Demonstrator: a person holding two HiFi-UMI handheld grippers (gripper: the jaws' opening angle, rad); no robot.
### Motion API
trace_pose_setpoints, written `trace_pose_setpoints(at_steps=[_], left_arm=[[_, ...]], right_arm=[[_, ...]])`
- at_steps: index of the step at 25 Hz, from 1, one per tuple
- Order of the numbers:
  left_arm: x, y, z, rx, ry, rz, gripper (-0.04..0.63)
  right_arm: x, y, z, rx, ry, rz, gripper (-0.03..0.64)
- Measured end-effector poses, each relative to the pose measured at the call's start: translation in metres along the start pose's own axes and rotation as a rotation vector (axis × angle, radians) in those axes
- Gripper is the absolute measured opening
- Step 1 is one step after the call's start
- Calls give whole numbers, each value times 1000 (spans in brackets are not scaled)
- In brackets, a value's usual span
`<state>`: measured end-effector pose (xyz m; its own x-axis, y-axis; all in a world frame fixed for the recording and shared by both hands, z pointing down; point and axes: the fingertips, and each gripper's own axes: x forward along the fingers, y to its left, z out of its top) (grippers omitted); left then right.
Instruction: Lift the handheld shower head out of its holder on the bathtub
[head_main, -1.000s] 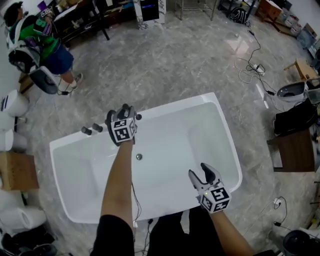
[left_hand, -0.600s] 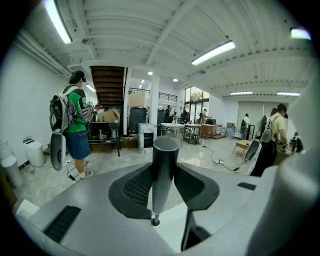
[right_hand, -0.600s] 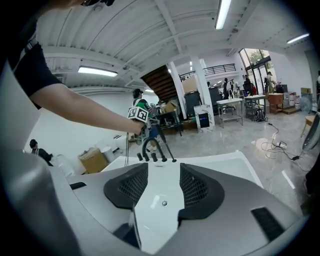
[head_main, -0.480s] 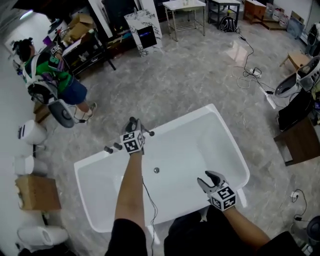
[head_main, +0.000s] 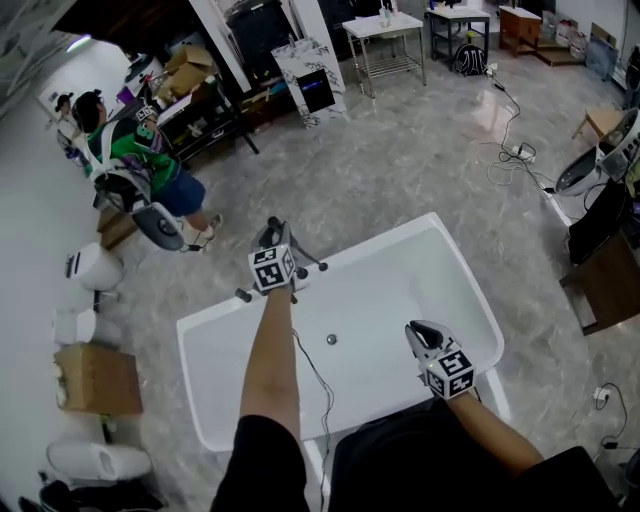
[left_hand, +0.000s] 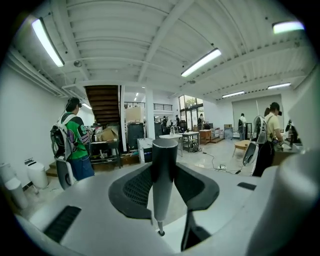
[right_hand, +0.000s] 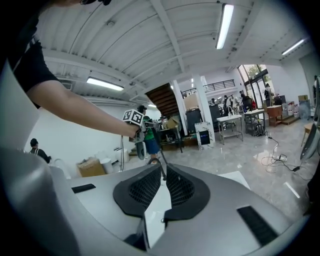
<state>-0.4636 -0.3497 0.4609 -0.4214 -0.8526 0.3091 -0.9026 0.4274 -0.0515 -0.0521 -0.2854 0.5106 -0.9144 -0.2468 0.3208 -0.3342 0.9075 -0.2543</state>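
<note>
1. The left gripper (head_main: 270, 240) is clamped on the grey cylindrical handle of the handheld shower head (left_hand: 164, 170), which stands upright between its two black pads.
2. In the head view this gripper hangs over the far rim of the white bathtub (head_main: 470, 290), just beside the chrome tap fittings (head_main: 243, 295) mounted on that rim.
3. In the right gripper view, the oval head of the shower hangs just below the left gripper, raised in the air.
4. A thin dark hose (head_main: 312, 372) runs down beside the left forearm, over the tub.
5. The right gripper (head_main: 420, 330) is over the near right part of the tub, well apart from the left one. Its jaws have just been closing and now stand almost together, with nothing between them.
6. The drain (head_main: 331, 340) sits in the tub floor between the two arms.
7. A person in a green shirt (head_main: 140, 150) stands on the grey floor beyond the tub's left end.
</note>
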Motion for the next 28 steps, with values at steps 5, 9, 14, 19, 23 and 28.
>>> trace_pose_setpoints(at_steps=[5,9,14,19,23,28], left_arm=[[-18,6,30,6,-32,22,129],[-26,4,48,14,-57,32,129],[-40,13,63,-33,-85,57,129],[-39,15,77,23,-84,50,129],[-42,18,83,14,-88,54,129],[-29,-5,76,18,-78,56,129]], right_arm=[[-3,-1,27,-37,-44,8,8],[-4,-2,37,-65,-55,27,6],[-9,-7,46,-68,-72,12,3],[-9,-8,59,-81,-111,-7,-2],[-10,-5,72,-105,-147,-9,-2],[-20,-24,67,-116,-147,-27,-2]])
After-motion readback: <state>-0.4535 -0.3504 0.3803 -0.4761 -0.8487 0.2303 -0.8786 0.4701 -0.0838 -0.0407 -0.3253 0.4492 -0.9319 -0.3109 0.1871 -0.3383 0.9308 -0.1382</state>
